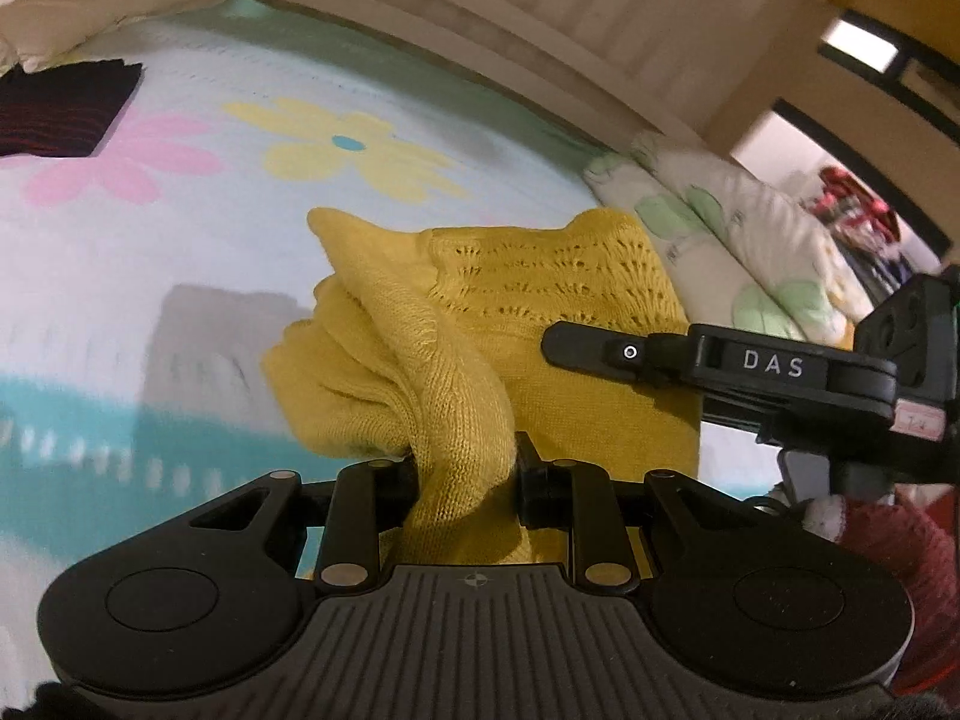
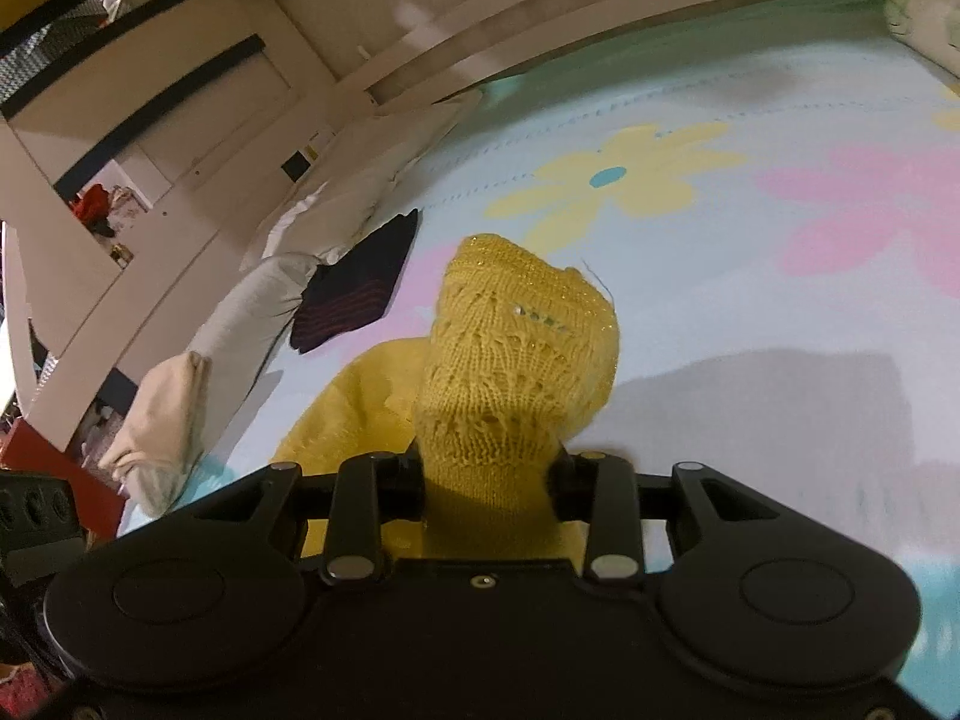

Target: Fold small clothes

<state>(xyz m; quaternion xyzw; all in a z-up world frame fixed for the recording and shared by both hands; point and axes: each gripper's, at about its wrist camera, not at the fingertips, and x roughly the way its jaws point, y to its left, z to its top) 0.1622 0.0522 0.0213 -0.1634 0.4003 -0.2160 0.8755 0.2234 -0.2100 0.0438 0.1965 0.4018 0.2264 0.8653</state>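
Note:
A small yellow knitted garment hangs over the flowered bed sheet, held by both grippers. My left gripper is shut on a bunched edge of it. My right gripper is shut on another part of the same yellow garment, which drapes over its fingers. The right gripper also shows in the left wrist view at the right, its finger lying across the knit. The fingertips are hidden by the cloth in both views.
A folded dark striped garment lies on the sheet by the pale pillows; it also shows in the left wrist view. A leaf-print pillow lies at the right. A wooden bed frame borders the far side.

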